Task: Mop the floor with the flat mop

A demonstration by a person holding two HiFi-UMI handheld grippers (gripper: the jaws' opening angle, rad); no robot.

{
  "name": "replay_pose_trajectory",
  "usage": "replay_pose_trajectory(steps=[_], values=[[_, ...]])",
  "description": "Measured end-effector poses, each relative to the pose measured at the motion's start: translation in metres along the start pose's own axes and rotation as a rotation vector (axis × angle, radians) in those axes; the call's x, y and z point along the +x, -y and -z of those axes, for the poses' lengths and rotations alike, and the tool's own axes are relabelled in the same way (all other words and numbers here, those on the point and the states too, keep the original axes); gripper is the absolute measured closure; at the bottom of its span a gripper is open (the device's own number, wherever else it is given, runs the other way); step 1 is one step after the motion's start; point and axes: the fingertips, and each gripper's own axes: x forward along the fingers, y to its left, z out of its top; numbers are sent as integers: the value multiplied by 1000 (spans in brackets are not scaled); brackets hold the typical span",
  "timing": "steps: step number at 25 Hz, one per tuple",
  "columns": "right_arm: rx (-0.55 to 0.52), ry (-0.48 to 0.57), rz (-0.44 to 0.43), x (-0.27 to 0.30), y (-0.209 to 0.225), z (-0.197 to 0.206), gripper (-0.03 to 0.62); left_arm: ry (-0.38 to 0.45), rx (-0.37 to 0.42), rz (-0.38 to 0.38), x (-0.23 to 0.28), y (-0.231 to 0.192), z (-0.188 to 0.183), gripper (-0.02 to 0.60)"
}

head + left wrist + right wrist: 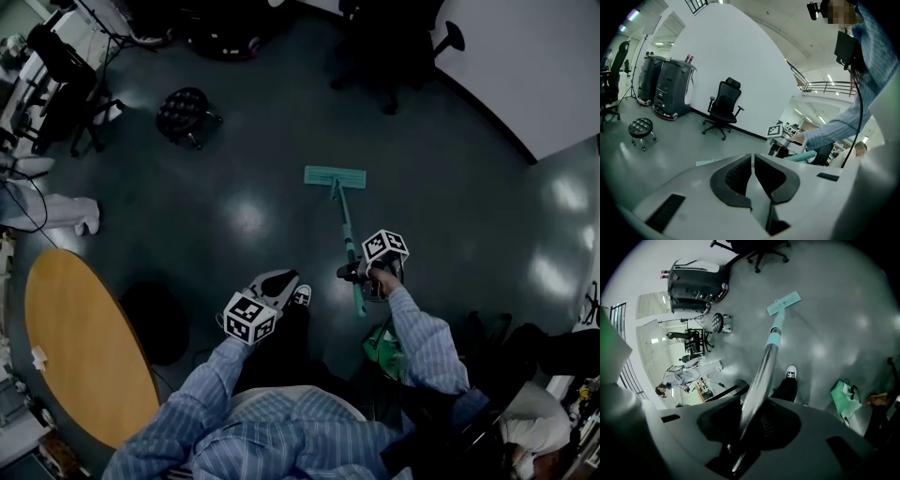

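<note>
The left gripper (753,158) has its jaws clenched together, nothing between them. The right gripper (754,401) has its jaws grasping the handle (765,363) of the flat mop (343,211), which runs straight out from them. The mop head (783,303) lies flat on the floor (843,310), well ahead of those jaws.

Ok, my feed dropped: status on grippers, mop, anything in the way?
Right gripper shut on mop handle; left gripper shut, empty. Mop head flat on floor, ahead. Stool and office chair stand apart from it.
</note>
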Motion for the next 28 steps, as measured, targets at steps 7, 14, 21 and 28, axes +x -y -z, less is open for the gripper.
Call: replay_pose_trajectory(steps=[7, 14, 21, 28], values=[[-25, 63, 34, -14, -19, -150, 479, -14, -52, -29, 6, -43, 9, 555], [-58, 105, 81, -20, -38, -265, 479, -17, -139, -96, 3, -81, 36, 555], [-48, 161, 61, -20, -58, -351, 479, -18, -185, -116, 9, -108, 57, 555], [-13, 204, 72, -15, -54, -393, 488, -19, -214, -144, 5, -128, 81, 555]])
